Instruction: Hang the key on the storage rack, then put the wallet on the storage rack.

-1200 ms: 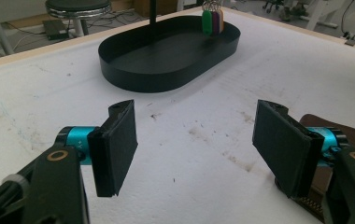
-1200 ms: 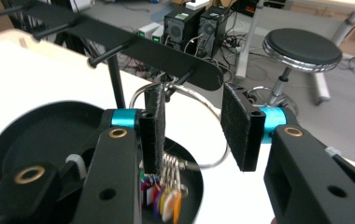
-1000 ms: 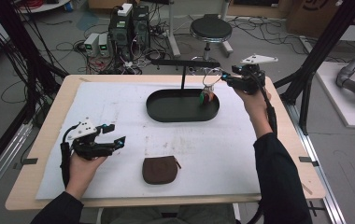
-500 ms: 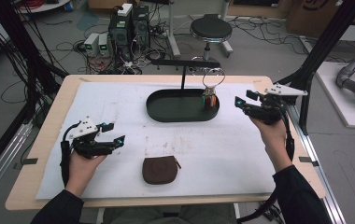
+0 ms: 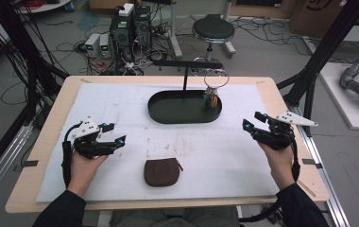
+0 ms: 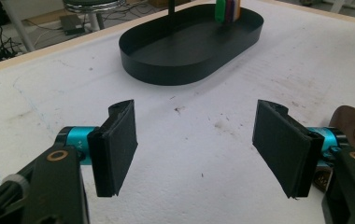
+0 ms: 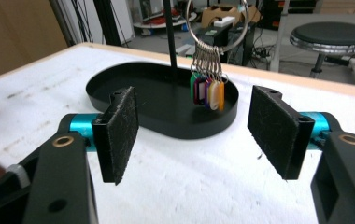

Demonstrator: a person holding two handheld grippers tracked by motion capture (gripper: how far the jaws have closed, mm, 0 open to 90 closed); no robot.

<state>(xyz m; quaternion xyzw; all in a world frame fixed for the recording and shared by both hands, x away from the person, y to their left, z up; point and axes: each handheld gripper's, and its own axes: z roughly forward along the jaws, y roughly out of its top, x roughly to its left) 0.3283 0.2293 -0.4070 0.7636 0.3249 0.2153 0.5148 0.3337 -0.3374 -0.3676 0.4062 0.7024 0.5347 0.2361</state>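
Key ring [image 5: 215, 78] with coloured tags [image 7: 207, 94] hanging over black tray [image 5: 168, 112]

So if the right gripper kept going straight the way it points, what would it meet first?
Probably the near wall of the black tray, ahead of the right gripper; its fingers are open and empty. Depth is unclear.

Matt black metal tray [image 5: 168, 111] | shiny metal key ring [image 7: 217, 23], glossy plastic tags [image 7: 208, 93] | brown leather-look pouch [image 5: 162, 171] | stained white paper-like surface [image 5: 225, 156], wooden edge

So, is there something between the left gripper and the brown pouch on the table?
Nothing visible. The left gripper is open above bare white mat, and the brown pouch lies just beside it, with clear mat in between.
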